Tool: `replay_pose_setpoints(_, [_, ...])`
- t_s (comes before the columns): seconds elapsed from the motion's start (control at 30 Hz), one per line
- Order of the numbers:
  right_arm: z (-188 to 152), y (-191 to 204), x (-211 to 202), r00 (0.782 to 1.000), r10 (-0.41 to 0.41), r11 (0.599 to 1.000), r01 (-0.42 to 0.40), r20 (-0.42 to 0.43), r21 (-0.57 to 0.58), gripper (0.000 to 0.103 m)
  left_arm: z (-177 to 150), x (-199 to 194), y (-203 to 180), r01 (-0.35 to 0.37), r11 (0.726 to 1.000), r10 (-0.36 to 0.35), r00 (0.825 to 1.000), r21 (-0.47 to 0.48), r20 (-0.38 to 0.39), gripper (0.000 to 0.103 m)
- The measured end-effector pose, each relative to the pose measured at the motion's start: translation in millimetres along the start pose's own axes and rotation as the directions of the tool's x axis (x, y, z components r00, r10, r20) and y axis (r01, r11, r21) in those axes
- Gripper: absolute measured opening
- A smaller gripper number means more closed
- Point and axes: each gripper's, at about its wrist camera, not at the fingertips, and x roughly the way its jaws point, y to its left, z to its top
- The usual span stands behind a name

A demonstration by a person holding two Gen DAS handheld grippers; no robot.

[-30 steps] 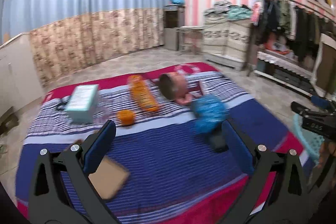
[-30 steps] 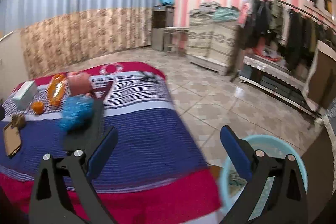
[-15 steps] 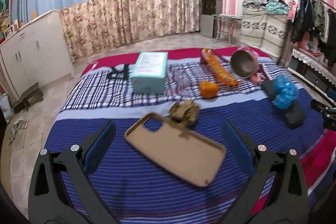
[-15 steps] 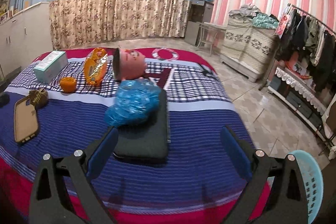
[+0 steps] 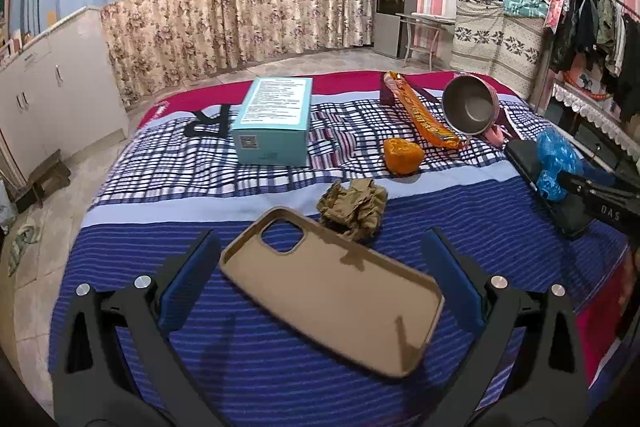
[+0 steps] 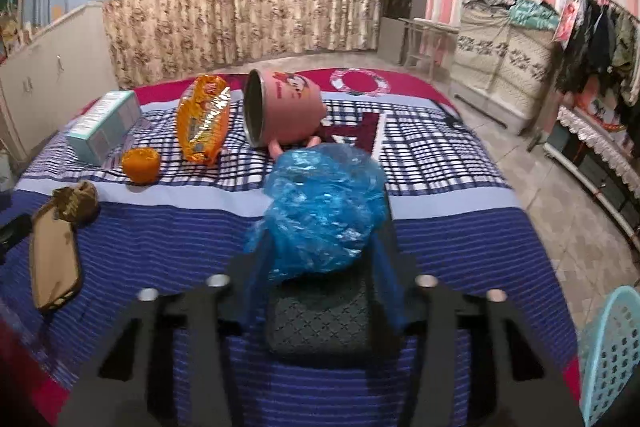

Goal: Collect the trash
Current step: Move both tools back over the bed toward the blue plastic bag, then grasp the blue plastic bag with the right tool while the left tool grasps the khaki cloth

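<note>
The right tongs [image 6: 320,267] are closing around the crumpled blue plastic bag [image 6: 320,215], which sits on a dark flat pad [image 6: 320,319] on the bed [image 6: 440,227]. The bag's lower edge lies between the blue pads, though they appear not yet pressed on it. The left tongs [image 5: 320,279] stand wide over a tan phone case [image 5: 332,299] and hold nothing.

To do this step well, the closing should likely gather the bulk of the bag rather than a loose fringe, since thin film slips and tears easily. The tips should stay just above the dark pad so that it is not pinched along with the plastic. A straight lift would then show whether the bag comes free alone.

Other probable trash remains on the bed: a crumpled brown paper wad [image 5: 354,207] touching the phone case, an orange peel [image 5: 403,155] and an orange snack wrapper [image 5: 420,115]. The light blue basket [image 6: 612,355] beside the bed, at the right edge of the right wrist view, looks like the likely place for the bag.
</note>
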Motion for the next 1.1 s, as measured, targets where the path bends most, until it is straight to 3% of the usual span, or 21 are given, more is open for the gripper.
replay_pose_setpoints(0.07, [-1,0,-4,1.0,0.013,1.0,-0.013,0.003,-0.016,0.023,3,7,-3,0.028,0.999,-0.028,1.0,-0.021,-0.007,0.097])
replay_pose_setpoints(0.27, [0,-9,-27,0.999,0.01,0.999,-0.009,0.048,-0.031,0.019,7,29,-18,0.041,0.999,-0.042,0.998,-0.013,-0.049,0.096])
replay_pose_setpoints(0.37, [0,-18,-36,0.998,-0.007,1.0,0.008,0.063,-0.026,0.019,8,40,-27,0.006,0.999,-0.004,0.998,0.032,-0.061,0.079])
replay_pose_setpoints(0.43, [0,-28,-41,0.998,-0.012,1.0,0.012,0.068,-0.009,0.019,9,52,-30,0.016,0.999,-0.011,0.994,0.045,-0.106,0.053])
replay_pose_setpoints(0.5, [-1,-36,-44,0.997,-0.017,1.0,0.016,0.071,0.007,0.019,10,60,-31,0.02,0.999,-0.013,0.99,0.045,-0.14,0.043])
replay_pose_setpoints(0.77, [-5,-66,-62,0.994,-0.052,0.997,0.047,0.094,0.054,0.019,21,41,-48,0.024,0.996,-0.017,0.996,0.089,-0.085,0.037])
replay_pose_setpoints(0.93, [-13,-93,-80,0.989,-0.109,0.991,0.1,0.103,0.089,0.019,33,15,-89,0.093,0.986,-0.09,0.995,0.141,-0.033,0.037])
replay_pose_setpoints(1.1, [-21,-126,-99,0.981,-0.163,0.978,0.146,0.109,0.15,0.019,44,-7,-146,0.185,0.961,-0.192,0.981,0.205,0.013,0.037])
